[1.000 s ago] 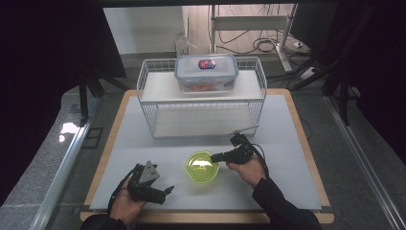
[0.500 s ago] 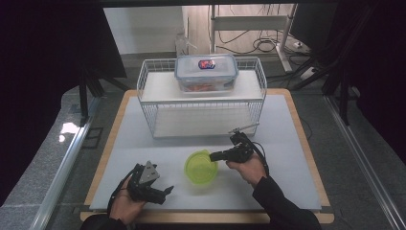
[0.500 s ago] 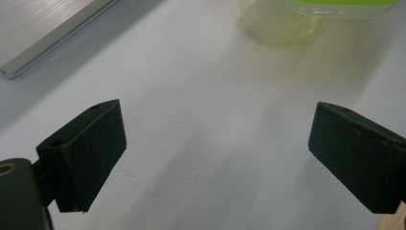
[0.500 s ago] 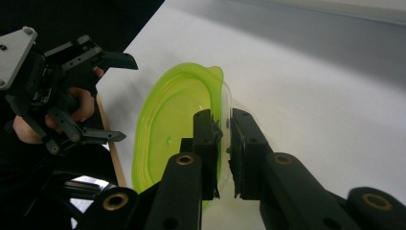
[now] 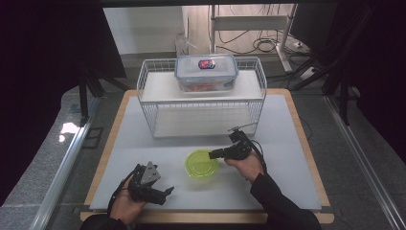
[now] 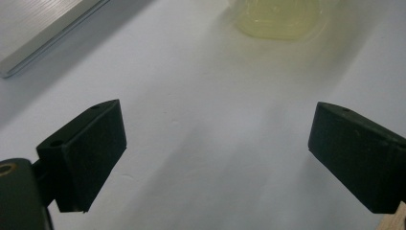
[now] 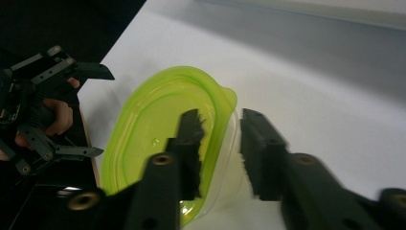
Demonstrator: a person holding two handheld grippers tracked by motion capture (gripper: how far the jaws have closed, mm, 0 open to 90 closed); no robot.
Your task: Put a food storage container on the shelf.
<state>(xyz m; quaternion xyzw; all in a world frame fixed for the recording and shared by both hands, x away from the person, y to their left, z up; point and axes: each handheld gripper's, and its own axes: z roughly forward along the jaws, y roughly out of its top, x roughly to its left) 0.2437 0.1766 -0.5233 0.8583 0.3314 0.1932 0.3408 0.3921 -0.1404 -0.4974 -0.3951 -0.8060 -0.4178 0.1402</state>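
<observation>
We see the right tongs (image 7: 219, 143) w/ jaws straddling the near rim of the green lid (image 7: 163, 143) on its clear tub; they've just been opening, a gap shows at both pads, so no grip. One jaw sits over the lid, the other just outside the rim. Left tongs (image 5: 152, 188) rest on the desk (image 5: 287, 143), jaws wide, holding nothing; lid lies well ahead of them.

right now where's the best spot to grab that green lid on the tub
Take the green lid by the small pull tab on its rim, coming in from the right tongs' side. The lid lies flat on the clear tub, so that tab, with the rim beside it, is the one part that juts out for two jaws to straddle.
</observation>
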